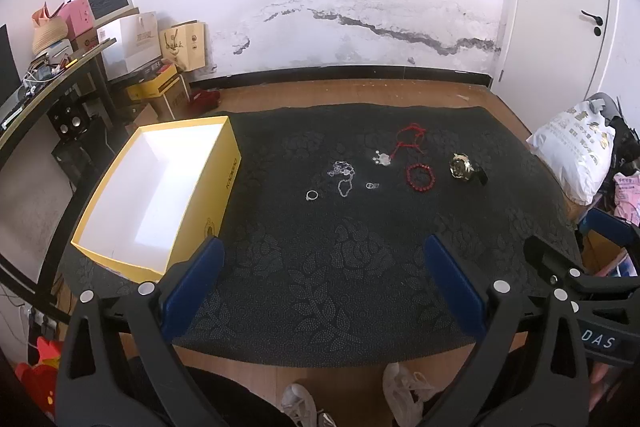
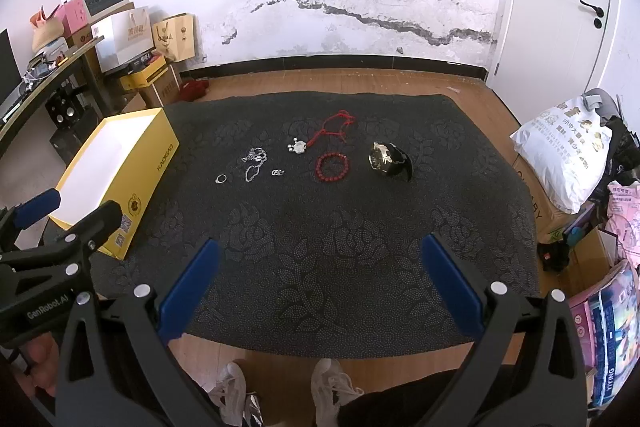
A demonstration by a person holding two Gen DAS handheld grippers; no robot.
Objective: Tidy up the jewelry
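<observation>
1. Jewelry lies scattered on a dark patterned mat point(image 2: 320, 235): silver ring point(image 2: 221, 179), silver chain point(image 2: 253, 163), small clasp point(image 2: 277, 172), red bead bracelet point(image 2: 332, 167), red cord pendant point(image 2: 298, 147) and gold-faced watch point(image 2: 386, 157), with an open yellow box point(image 2: 132, 163) at the mat's left edge, apparently empty.
2. Risk: the thin ring and chain sit low in the mat's texture, so broad pads could slide over them or snag the fabric; the chain looks tangled and may drag the clasp just beside it.
3. Left hand-held gripper point(image 1: 324, 283) and right hand-held gripper point(image 2: 320, 283) both hover over the mat's near edge, angled downward, jaws spread wide and empty, well apart from every piece.
</observation>
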